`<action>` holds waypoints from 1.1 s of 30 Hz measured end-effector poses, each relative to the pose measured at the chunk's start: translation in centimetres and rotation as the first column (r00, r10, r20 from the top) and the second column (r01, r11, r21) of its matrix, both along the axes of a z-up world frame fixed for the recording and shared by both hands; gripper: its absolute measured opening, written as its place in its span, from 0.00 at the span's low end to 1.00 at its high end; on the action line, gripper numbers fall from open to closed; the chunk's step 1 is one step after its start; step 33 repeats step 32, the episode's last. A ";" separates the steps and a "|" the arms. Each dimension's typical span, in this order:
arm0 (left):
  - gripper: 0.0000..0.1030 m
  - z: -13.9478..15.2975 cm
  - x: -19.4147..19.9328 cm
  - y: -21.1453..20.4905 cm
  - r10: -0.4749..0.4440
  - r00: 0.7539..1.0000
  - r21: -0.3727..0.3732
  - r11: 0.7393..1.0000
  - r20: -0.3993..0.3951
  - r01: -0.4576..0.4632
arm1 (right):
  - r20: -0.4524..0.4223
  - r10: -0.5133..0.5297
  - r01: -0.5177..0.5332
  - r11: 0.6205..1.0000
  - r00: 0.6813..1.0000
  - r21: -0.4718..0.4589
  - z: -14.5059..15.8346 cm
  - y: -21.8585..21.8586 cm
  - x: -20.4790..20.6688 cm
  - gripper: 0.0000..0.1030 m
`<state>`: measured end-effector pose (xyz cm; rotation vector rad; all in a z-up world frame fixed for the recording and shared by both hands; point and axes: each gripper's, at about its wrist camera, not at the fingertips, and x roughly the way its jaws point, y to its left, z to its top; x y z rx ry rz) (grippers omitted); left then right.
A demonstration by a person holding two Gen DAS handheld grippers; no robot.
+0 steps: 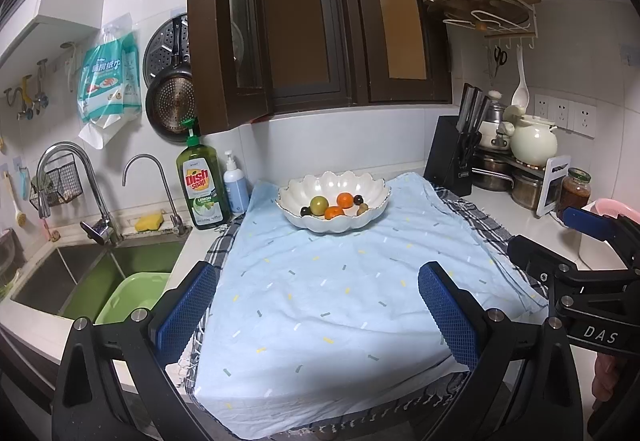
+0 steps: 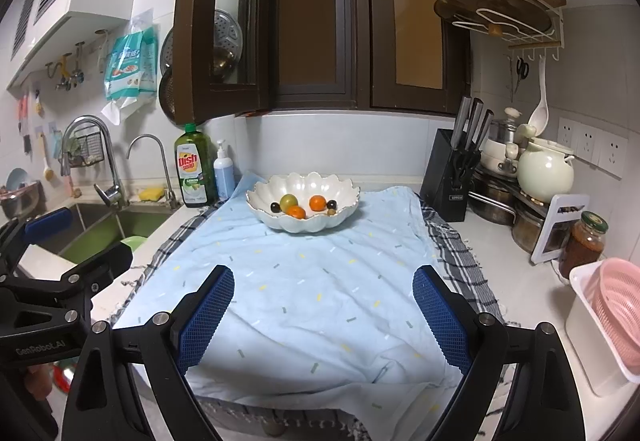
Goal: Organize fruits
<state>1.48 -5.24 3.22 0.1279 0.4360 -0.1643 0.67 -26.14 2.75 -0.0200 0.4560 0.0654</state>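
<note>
At nine o'clock of the scene the steel double sink (image 1: 100, 273) holds a pale green plastic basin (image 1: 132, 297), and just right of it stand a green dish-soap bottle (image 1: 202, 181) and a smaller white-and-blue pump bottle (image 1: 235, 187) against the wall. The left gripper (image 1: 316, 317) hovers low over the near edge of the light blue speckled cloth (image 1: 340, 297) that covers the bench (image 1: 520, 209), its jaws spread wide and holding nothing. At twelve o'clock, well apart from both tools, sits the white scalloped ceramic bowl (image 1: 376, 201) at the far end of the cloth, and every fruit in view lies inside it: a yellow-green round fruit (image 1: 320, 205), two orange mandarins (image 1: 345, 200), two small dark round fruits (image 1: 306, 211) and a small tan one. The right gripper (image 2: 324, 317) hangs at five o'clock over the same near edge, its jaws likewise wide and empty. At three o'clock are a black knife block (image 2: 450, 177), a cream ceramic pot (image 2: 546, 171) and a pink plastic colander (image 2: 620, 317). The cloth in front of the bowl lies bare, so I judge the task either at its very start or already finished; I cannot tell which. If fruit is still to be moved, the next move calls for a long reach forward to twelve o'clock and a narrow, gentle grip on one small round fruit that could roll.
</note>
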 end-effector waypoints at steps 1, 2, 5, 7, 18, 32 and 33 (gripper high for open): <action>1.00 0.0 -0.1 0.0 0.001 1.000 -0.001 1.000 0.001 -0.001 | 0.001 0.001 -0.001 1.000 1.000 0.000 0.1 0.0 0.0 0.89; 1.00 0.1 -0.1 -0.1 0.002 1.000 -0.001 1.000 0.002 -0.002 | 0.001 0.000 0.000 1.000 1.000 -0.001 0.1 0.0 0.0 0.89; 1.00 0.1 -0.1 0.0 0.000 1.000 -0.001 1.000 0.001 0.000 | 0.002 0.006 -0.006 1.000 1.000 -0.001 0.2 0.0 0.0 0.89; 1.00 0.1 -0.1 0.0 0.001 1.000 -0.001 1.000 0.001 -0.001 | 0.003 0.009 -0.009 1.000 1.000 -0.002 0.3 0.0 0.0 0.89; 1.00 0.4 -0.2 -0.1 -0.001 1.000 -0.001 1.000 0.001 0.001 | 0.003 0.010 -0.010 1.000 1.000 -0.001 0.3 -0.1 0.0 0.89; 1.00 0.4 -0.2 -0.3 -0.004 1.000 -0.003 1.000 -0.002 0.004 | 0.002 0.010 -0.010 1.000 1.000 0.000 0.6 -0.4 0.1 0.89; 1.00 0.4 -0.2 -0.3 -0.004 1.000 -0.003 1.000 -0.002 0.004 | 0.002 0.010 -0.010 1.000 1.000 0.000 0.6 -0.4 0.1 0.89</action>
